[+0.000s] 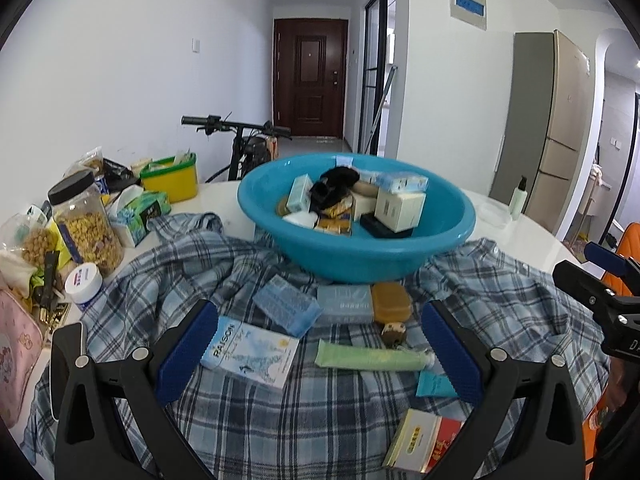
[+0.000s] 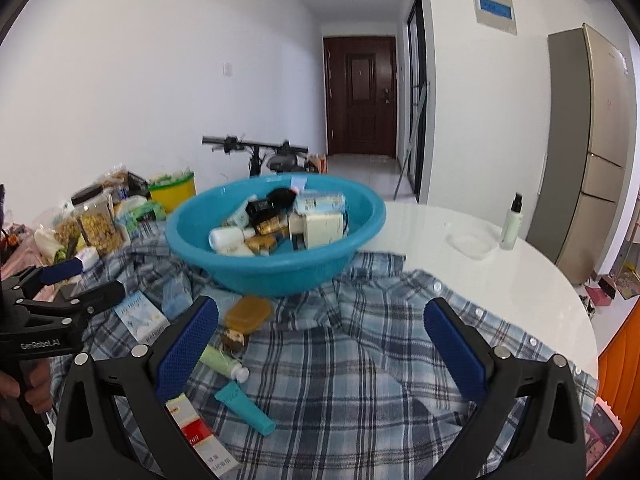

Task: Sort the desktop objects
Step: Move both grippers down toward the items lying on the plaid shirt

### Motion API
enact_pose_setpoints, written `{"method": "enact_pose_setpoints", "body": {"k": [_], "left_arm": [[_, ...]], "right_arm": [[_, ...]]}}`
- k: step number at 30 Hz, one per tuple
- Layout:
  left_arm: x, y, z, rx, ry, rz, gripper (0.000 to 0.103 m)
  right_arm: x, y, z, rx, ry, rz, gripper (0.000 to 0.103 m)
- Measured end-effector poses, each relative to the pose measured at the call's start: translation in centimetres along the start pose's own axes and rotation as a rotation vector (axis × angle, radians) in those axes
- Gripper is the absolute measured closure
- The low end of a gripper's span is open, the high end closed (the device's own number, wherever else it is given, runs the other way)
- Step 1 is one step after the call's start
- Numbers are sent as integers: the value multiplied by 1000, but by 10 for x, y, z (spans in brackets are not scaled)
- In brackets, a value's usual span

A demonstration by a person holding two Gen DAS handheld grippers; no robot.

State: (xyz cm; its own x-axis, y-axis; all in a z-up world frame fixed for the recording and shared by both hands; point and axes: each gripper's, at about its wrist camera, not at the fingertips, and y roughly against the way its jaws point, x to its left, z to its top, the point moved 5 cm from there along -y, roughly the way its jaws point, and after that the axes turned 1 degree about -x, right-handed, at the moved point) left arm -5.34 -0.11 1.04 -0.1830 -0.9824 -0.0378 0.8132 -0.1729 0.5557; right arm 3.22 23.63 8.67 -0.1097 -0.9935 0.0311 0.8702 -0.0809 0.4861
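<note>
Step in hand: sorting is part done, by my reading; several small things already lie in the blue basin (image 1: 356, 248), and both tools are between picks.
Left clutter: a jar of snacks (image 1: 86, 224) and a tissue pack (image 1: 138, 212) stand at the far left of the tabletop (image 2: 480, 280), apart from the sorting.
Left tool (image 1: 320, 354): jaws spread wide, holding nothing, hanging above the checked shirt (image 1: 248, 420).
Loose things, left to right: a white-and-blue box (image 1: 250, 354) lies just beside the left pad; beyond it a clear blue case (image 1: 286, 310), a pale blue packet (image 1: 346, 303) and an amber soap case (image 1: 392, 306) sit near the basin's foot; a green tube (image 1: 370, 360) lies between the pads; a small teal tube (image 1: 434, 386) and a red-and-white box (image 1: 424, 442) lie near and right.
Basin: on the shirt, far centre.
Right tool (image 2: 322, 354): also spread wide and empty, over bare shirt, right of the loose things.
Next move: probably lower the left tool onto the green tube or the box, close squarely across its narrow side, then lift over the rim.
Far right: a spray bottle (image 2: 512, 222) stands well apart.
</note>
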Motion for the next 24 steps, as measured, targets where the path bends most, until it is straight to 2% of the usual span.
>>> {"method": "enact_pose_setpoints", "body": {"k": [9,24], "left_arm": [[3,-10,-20,66,5,-2,0],[-7,-17,-32,105,-16,-15,0]], "right_arm": [[-1,-16,-19,93,-14,-26,0],[10,-22,-27,126,5,-10,0]]}}
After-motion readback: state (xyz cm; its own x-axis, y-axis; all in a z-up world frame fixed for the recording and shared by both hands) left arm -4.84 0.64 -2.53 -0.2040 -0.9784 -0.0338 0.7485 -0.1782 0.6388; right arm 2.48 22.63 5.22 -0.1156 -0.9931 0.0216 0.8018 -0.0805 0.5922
